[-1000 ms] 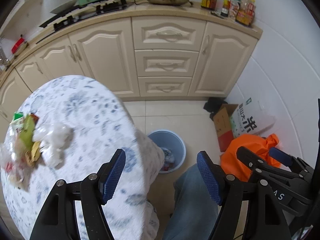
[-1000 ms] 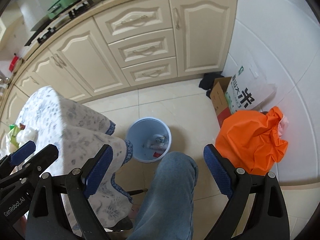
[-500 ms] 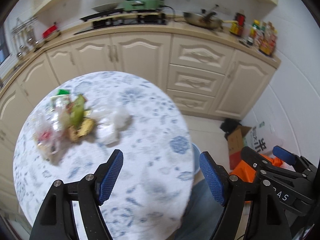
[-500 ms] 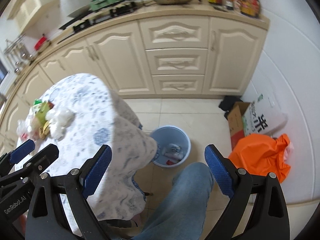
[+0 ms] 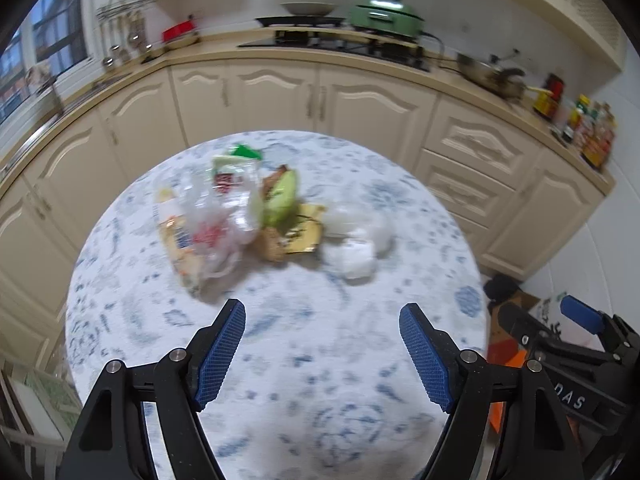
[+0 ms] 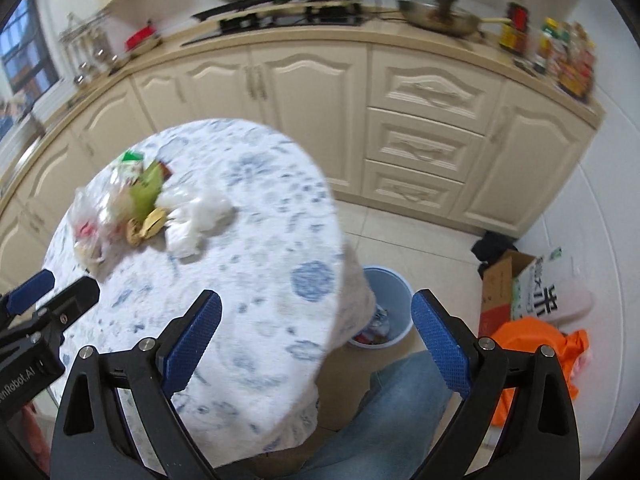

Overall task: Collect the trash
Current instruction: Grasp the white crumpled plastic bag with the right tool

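Observation:
A pile of trash lies on the round table (image 5: 360, 360) with the blue-flowered white cloth: clear plastic wrappers (image 5: 212, 220), a green piece (image 5: 282, 198), a yellow wrapper (image 5: 306, 232) and a crumpled white bag (image 5: 356, 240). The pile also shows in the right wrist view (image 6: 140, 208). My left gripper (image 5: 322, 324) is open and empty above the table, short of the pile. My right gripper (image 6: 316, 316) is open and empty over the table's right edge. A blue trash bin (image 6: 390, 308) stands on the floor beside the table, partly hidden by the cloth.
Cream kitchen cabinets (image 5: 360, 104) curve behind the table, with a green pot (image 5: 386, 16) and a pan (image 5: 488, 74) on the counter. A cardboard box (image 6: 500, 292), a white sack (image 6: 552, 296) and an orange bag (image 6: 536, 344) sit by the right wall. A jeans-clad leg (image 6: 392, 420) is below.
Both grippers have swung up and left, from over the floor and bin to facing the table. The trash pile now sits centred ahead of the left gripper. Both stay open.

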Tool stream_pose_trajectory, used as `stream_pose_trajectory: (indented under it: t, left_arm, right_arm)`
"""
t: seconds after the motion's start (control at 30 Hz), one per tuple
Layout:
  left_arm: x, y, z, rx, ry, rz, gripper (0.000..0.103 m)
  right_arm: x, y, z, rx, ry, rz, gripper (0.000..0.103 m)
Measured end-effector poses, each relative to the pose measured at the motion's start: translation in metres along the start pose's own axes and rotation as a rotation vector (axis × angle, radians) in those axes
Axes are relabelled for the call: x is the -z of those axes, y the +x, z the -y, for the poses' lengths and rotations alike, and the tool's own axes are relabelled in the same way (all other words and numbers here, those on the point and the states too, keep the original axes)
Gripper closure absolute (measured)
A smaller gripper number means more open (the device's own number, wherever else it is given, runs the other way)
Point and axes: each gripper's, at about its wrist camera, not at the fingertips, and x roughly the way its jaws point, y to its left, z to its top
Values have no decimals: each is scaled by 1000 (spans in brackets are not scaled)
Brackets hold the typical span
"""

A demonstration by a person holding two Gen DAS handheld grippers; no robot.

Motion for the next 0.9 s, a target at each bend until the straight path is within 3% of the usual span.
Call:
stream_pose_trajectory:
  t: [0.47, 0.9]
  left_arm:
    - [-9, 45, -69, -50, -144, -87, 27]
    - [-28, 107, -91, -15, -178, -143, 27]
  right_arm:
    - [-18, 46, -66, -57, -124, -88, 4]
    - [-42, 113, -99, -196, -112, -206, 4]
